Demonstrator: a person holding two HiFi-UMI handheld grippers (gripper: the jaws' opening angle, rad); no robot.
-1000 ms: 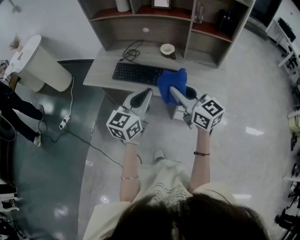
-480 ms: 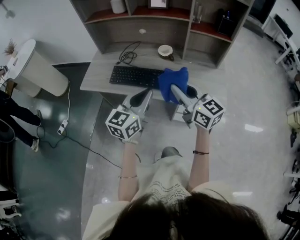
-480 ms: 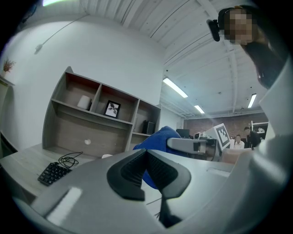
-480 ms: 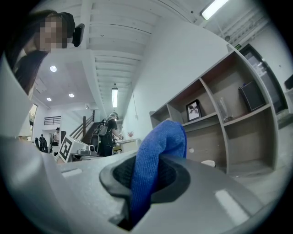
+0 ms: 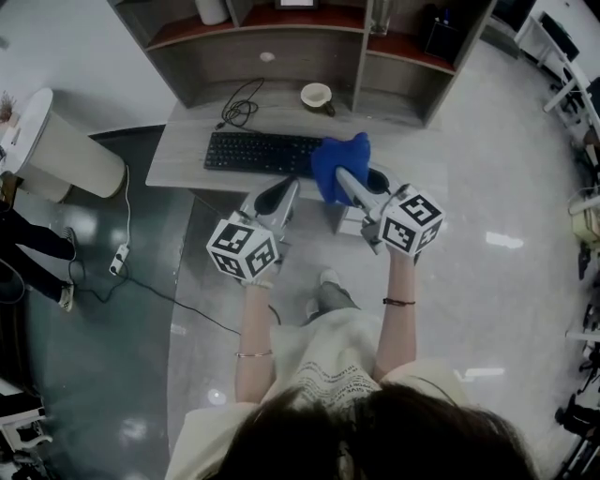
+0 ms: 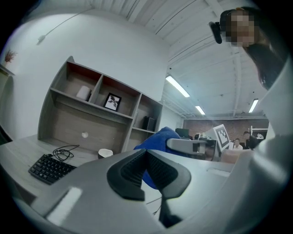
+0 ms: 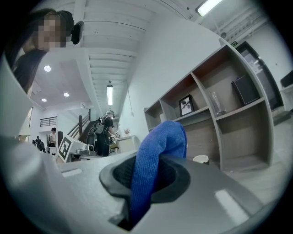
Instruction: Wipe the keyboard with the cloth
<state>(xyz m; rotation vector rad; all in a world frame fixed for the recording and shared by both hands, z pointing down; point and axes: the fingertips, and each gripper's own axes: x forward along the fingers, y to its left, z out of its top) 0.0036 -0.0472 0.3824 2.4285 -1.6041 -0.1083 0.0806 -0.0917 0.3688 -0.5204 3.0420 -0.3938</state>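
Observation:
A black keyboard [image 5: 261, 154] lies on the grey desk [image 5: 183, 164], its right end covered by the blue cloth [image 5: 337, 165]. My right gripper [image 5: 345, 180] is shut on the blue cloth [image 7: 155, 157], which hangs above the desk's right part. My left gripper [image 5: 283, 191] is shut with nothing between its jaws, just short of the desk's front edge, below the keyboard's right half. In the left gripper view [image 6: 145, 170] the keyboard [image 6: 49, 168] is at the lower left and the cloth [image 6: 158, 139] hangs beyond the pads.
A white cup [image 5: 316, 95] and a coiled black cable [image 5: 239, 108] sit behind the keyboard, under a shelf unit [image 5: 309, 28]. A white round table [image 5: 52, 141] stands at the left. A power strip [image 5: 117, 259] and cord lie on the floor.
The desk and keyboard have shifted slightly left and down in the head view as the person steps closer. Both grippers hold the same pose, cloth still gripped.

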